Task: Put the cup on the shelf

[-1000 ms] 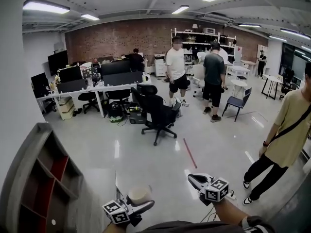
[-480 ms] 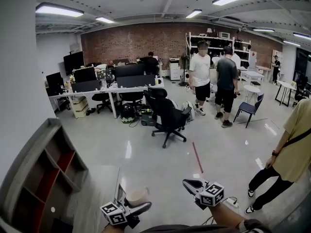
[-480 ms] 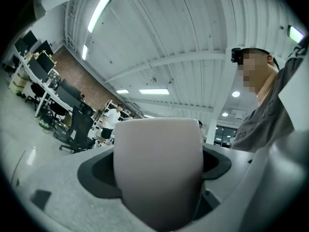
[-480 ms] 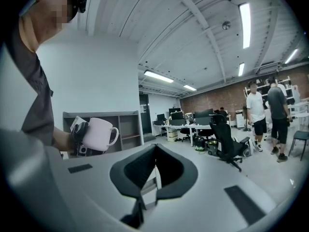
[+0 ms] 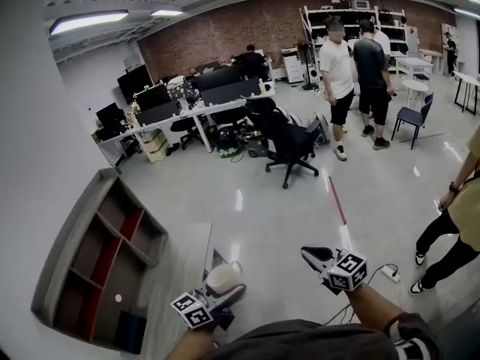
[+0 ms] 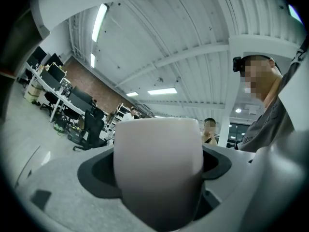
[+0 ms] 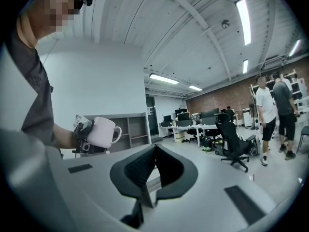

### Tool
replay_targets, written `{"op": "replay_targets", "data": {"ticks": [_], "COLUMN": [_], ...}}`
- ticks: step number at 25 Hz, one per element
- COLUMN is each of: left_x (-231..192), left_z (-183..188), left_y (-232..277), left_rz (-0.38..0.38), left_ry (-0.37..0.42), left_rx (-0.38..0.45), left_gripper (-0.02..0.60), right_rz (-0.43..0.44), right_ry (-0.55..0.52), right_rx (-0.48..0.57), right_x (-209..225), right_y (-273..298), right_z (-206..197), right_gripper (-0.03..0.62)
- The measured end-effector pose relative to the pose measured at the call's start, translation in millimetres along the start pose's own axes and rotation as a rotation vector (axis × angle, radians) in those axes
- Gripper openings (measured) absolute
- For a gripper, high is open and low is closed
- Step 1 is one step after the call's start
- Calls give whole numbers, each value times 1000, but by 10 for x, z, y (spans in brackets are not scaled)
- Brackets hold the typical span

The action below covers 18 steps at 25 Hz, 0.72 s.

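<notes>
Clamping a white ceramic cup (image 5: 223, 278) in left gripper (image 5: 229, 292) at 6 o'clock; right gripper (image 5: 311, 255) closed, empty. Cup handle (image 7: 116, 133) seen only in right gripper view. Grey open shelf (image 5: 97, 261) at 8 o'clock.

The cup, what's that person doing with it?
A person holds a gripper in each hand. The left gripper is clamped on the white cup, up in the air. The right gripper is shut and empty. The shelf stands by the wall on the left, and the cup is not on it yet.

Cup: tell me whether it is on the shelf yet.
Not yet. The left gripper holds the cup, apart from the shelf.
</notes>
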<state>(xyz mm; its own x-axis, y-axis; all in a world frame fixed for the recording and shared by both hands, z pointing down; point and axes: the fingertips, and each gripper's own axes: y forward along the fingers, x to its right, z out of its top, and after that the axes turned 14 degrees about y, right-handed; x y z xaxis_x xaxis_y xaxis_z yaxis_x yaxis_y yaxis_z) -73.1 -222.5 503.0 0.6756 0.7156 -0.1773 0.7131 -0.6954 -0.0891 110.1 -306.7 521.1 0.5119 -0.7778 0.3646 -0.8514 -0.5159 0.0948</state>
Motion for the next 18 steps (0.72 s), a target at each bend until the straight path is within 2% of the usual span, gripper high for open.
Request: {"op": "replay_targets", "data": {"ticks": [5,10,14,18], "left_x": [20,-236,-539,-873], "left_z": [113,231,336,520], "left_y": [-31,-348,-788,-1265], "left_rz": [11,38,121,223], "left_ry": [39,99,123,186], "left_rx": [12,20,30,54], "left_gripper": [426,426,426,426], "right_rz": [-3,24,78,153], "right_ry": [-11,-38,-48,-81], "right_rx": [14,-6,-29,-46], "right_x": [-122,-263,-555,-865], "right_y": [-65,321,810,1359], "right_z": [61,47,91,144], "right_gripper": [-8,-8,-8,-8]}}
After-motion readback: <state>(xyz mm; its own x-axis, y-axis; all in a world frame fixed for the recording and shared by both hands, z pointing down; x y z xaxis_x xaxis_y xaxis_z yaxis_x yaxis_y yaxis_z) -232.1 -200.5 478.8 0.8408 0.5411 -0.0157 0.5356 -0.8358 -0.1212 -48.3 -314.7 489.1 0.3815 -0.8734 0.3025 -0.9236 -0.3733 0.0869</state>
